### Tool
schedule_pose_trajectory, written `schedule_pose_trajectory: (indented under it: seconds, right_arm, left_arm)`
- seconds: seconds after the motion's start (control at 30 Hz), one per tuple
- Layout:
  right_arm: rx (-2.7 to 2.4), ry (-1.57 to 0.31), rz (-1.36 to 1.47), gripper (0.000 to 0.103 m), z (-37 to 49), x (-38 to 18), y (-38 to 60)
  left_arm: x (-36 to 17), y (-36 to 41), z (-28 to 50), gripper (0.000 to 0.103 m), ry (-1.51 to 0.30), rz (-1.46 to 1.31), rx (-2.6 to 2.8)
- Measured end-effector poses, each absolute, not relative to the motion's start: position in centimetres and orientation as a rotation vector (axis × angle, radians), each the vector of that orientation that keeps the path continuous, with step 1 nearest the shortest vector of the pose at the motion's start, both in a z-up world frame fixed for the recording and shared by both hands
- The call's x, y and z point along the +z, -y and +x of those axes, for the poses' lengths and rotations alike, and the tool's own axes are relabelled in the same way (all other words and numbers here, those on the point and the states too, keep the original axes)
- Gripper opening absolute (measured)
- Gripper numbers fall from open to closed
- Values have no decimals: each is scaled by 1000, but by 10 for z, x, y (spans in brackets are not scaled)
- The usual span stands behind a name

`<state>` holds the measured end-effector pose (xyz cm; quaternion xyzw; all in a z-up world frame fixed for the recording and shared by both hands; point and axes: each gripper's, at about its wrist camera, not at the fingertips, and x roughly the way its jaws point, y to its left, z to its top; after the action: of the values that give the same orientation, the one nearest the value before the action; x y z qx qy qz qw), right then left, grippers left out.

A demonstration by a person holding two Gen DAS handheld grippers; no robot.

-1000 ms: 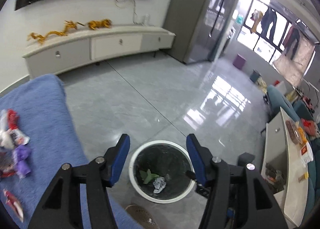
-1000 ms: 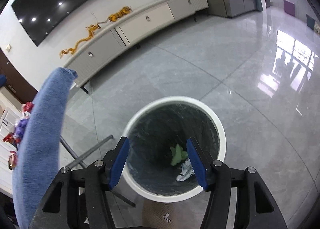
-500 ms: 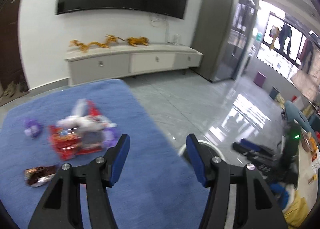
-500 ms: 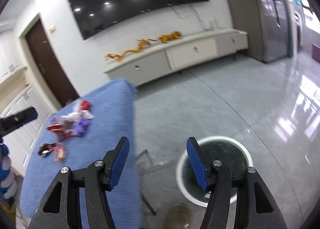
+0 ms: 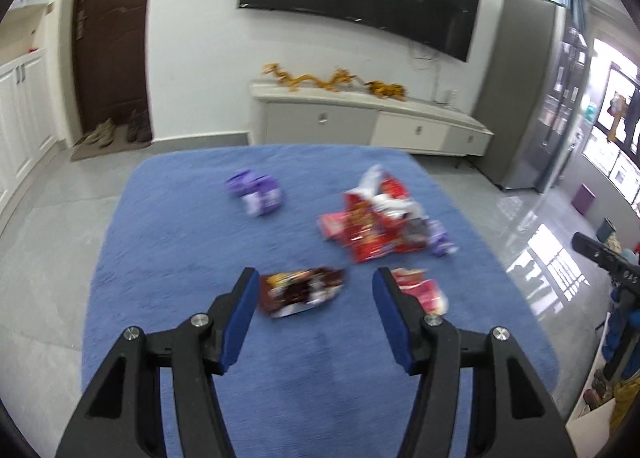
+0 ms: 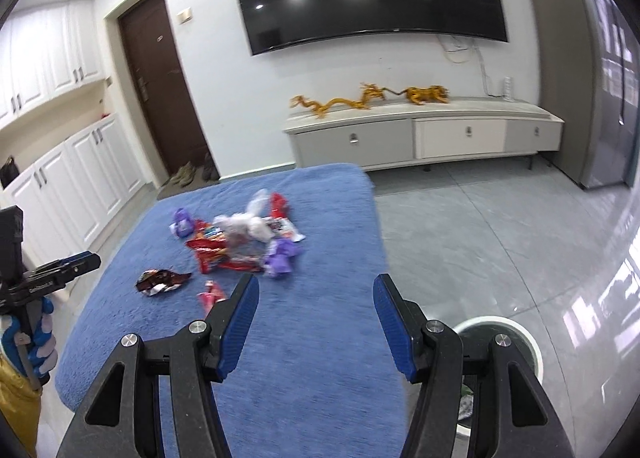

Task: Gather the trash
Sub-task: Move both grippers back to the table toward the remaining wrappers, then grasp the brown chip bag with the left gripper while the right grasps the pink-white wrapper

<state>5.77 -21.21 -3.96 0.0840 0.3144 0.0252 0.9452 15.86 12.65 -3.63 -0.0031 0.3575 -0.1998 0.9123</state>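
Observation:
Snack wrappers lie on a blue cloth-covered table (image 5: 192, 258). A dark red wrapper (image 5: 300, 290) lies just beyond my open, empty left gripper (image 5: 314, 282), with a pink wrapper (image 5: 420, 290) by its right finger. A red and white wrapper pile (image 5: 376, 222) and a purple wrapper (image 5: 256, 194) lie farther off. My right gripper (image 6: 316, 290) is open and empty over the table's near right part, short of the pile (image 6: 240, 234). The white-rimmed trash bin (image 6: 500, 334) stands on the floor at lower right, partly hidden by the right finger.
A low TV cabinet (image 6: 424, 134) with golden dragon figures and a wall TV stand behind the table. White cupboards (image 6: 72, 178) and a brown door are at left. The left gripper (image 6: 60, 266) shows at the right wrist view's left edge. Glossy grey floor surrounds the table.
Both grippers swung up and left from over the trash bin to above the blue table. The wrappers have come to the centre of both views. Both stayed open and empty.

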Motion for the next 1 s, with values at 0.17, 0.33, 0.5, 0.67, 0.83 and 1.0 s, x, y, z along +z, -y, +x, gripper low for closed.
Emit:
schedule_pose_trajectory:
  seconds: [0.17,0.33,0.5,0.67,0.83,1.0]
  right_arm:
    - [114,-687,147,57,81,-54,182]
    - [177,-755,134,57,105,-79,157]
    - [244,-820,122,57,125,-102,135]
    - [304,-853,96,57,142,-117,113]
    - [332,-880,69,57,159,-130,100]
    - [336,-904,79,57,170,-140,96]
  left_arm:
    - [-55,-152,173,57,-784,-43,-425]
    - [-71,-128,188,73,-794,31,-532]
    - [-93,-100,203,73,-812,225,-575]
    - [-107,-88,213,73,-804,383,-593]
    - [-120,-80,221,73,-829,474,-629]
    - [-132,-71,223,73,-837,534,-636]
